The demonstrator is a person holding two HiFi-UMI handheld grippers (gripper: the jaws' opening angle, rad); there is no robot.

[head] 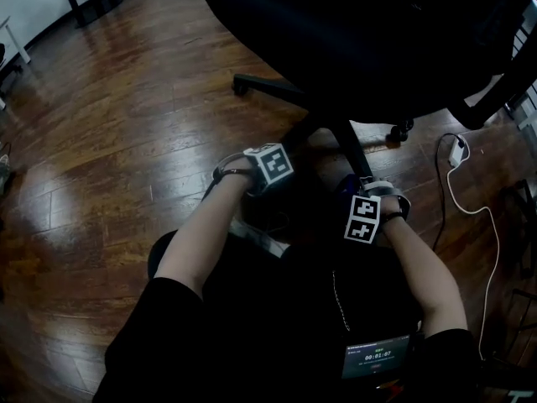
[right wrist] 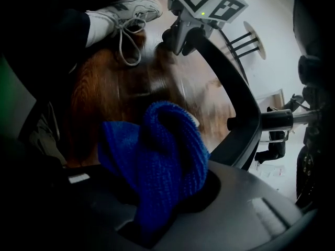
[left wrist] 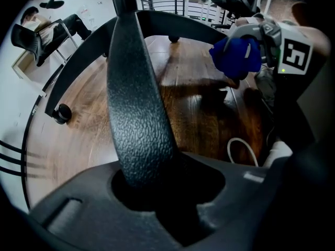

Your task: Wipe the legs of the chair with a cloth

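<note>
Chair [head: 361,32] stands ahead of you on the floor [head: 126,141], seat over its base. Your left gripper [head: 267,179] clamps one leg [left wrist: 136,103] from above. To its right, your right gripper [head: 366,217] has the cloth [right wrist: 157,166] between its jaws, by a second leg [head: 354,154]. A cable [head: 474,211] lies on the floor further right.

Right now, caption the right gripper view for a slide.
Right gripper clamps blue cloth near black chair leg.
</note>
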